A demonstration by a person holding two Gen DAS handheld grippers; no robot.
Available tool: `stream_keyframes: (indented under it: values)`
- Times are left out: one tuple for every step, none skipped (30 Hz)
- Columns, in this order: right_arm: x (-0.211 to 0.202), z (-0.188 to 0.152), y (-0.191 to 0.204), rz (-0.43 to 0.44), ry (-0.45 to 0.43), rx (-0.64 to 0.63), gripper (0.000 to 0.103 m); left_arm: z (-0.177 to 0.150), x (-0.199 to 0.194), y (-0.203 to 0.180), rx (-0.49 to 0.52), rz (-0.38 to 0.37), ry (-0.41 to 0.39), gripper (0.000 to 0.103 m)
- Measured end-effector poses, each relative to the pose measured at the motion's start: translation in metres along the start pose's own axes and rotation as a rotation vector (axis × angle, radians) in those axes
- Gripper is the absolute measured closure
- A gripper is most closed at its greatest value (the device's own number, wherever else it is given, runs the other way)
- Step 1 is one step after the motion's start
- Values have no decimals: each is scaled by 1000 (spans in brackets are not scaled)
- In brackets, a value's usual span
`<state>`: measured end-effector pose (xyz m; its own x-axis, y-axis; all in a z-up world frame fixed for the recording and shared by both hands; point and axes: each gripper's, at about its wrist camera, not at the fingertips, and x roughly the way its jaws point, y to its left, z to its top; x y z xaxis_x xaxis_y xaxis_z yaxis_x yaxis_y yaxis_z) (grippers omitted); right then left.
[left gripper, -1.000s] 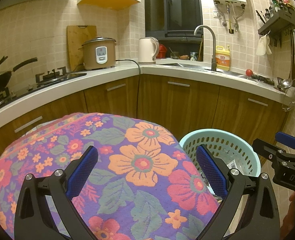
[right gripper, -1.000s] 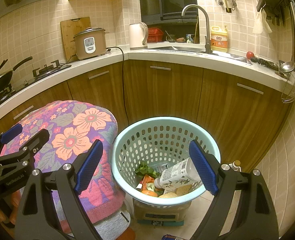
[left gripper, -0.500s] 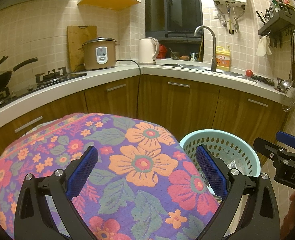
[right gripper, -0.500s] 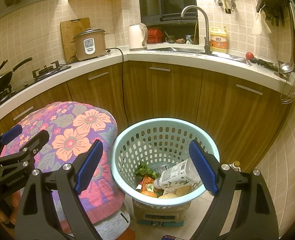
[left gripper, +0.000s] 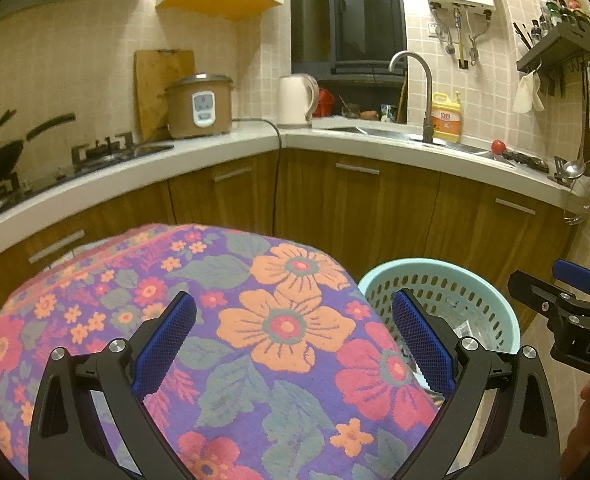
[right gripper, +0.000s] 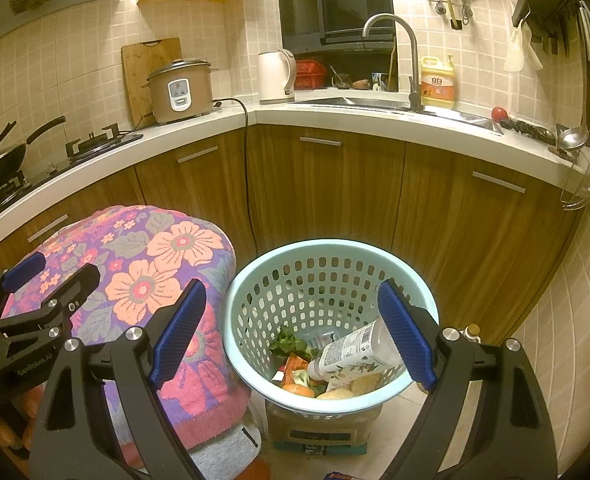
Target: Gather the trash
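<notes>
A pale green perforated basket [right gripper: 255, 292] stands on the floor by the corner cabinets. Inside lie a white plastic bottle [right gripper: 355, 350], green leaves [right gripper: 289, 342], orange scraps and round pale pieces. My right gripper [right gripper: 293, 332] hangs open above the basket with nothing between its blue pads. My left gripper [left gripper: 295, 344] is open over a stool draped in floral cloth [left gripper: 255, 320], and its jaws hold nothing. In the left wrist view the basket [left gripper: 491, 300] shows at the right, with the right gripper's fingers [left gripper: 575, 276] beyond it. The left gripper's fingers [right gripper: 23, 272] show at the left edge of the right wrist view.
The floral cloth [right gripper: 155, 264] covers a stool left of the basket. Wooden cabinets [right gripper: 327, 188] and a white counter [right gripper: 355, 120] wrap the corner behind. On the counter sit a rice cooker [right gripper: 179, 90], kettle [right gripper: 275, 76], sink tap [right gripper: 407, 60] and yellow detergent jug [right gripper: 437, 82]. A box [right gripper: 319, 428] lies under the basket.
</notes>
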<state>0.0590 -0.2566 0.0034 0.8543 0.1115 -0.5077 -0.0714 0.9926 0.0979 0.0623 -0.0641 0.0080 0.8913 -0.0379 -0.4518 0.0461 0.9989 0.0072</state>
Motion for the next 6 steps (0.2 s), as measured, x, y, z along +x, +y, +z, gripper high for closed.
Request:
stream_keyframes:
  values:
    - [0, 0, 0, 0, 0, 0, 20, 0, 1, 1, -6, -7, 8, 8]
    - [0, 1, 0, 0, 0, 0, 20, 0, 0, 2, -11, -6, 7, 8]
    - [0, 2, 0, 0, 0, 0, 20, 1, 0, 2, -13, -2, 5, 8]
    - [0, 1, 0, 0, 0, -1, 20, 1, 0, 1, -14, 2, 3, 8]
    - [0, 1, 0, 0, -1, -1, 20, 1, 0, 2, -17, 2, 5, 8]
    - [0, 1, 0, -1, -2, -1, 20, 1, 0, 2, -19, -1, 8, 8]
